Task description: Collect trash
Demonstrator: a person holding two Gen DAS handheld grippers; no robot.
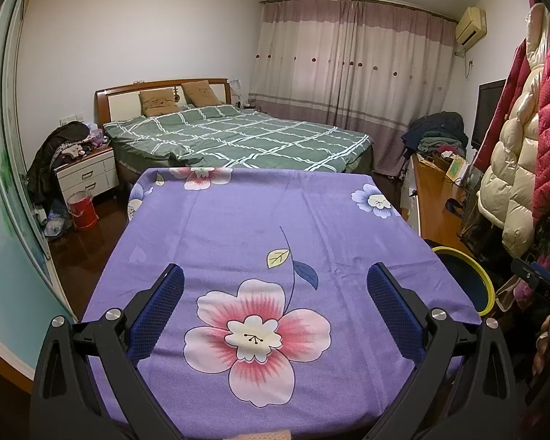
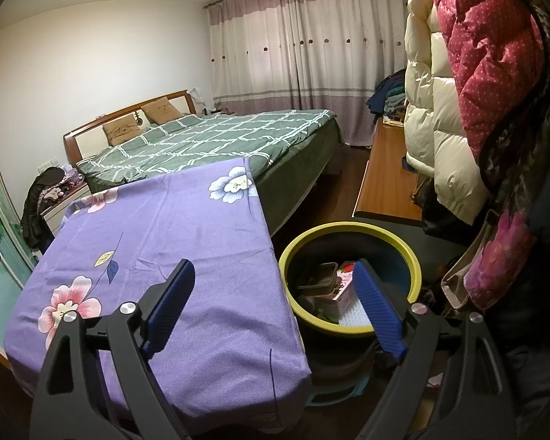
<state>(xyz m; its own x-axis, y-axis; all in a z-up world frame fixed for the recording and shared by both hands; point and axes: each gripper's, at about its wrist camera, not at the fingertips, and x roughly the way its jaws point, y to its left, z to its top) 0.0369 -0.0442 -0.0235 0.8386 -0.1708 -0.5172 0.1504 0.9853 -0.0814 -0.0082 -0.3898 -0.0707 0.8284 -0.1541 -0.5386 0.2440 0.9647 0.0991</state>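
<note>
Left tongs [image 1: 275,300] are spread wide and empty over the bare purple floral table [image 1: 238,220], right tongs [image 2: 273,293] likewise gaping straddle its right edge, so they're nearer the yellow-rimmed trash bin [image 2: 418,275] just beside it, with a pink carton [image 2: 343,288] inside.

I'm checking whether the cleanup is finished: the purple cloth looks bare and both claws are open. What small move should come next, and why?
Probably draw both claws back and stop. The tablecloth shows no trash, the left claw and right claw hold nothing, and boxes already sit in the bin.
</note>
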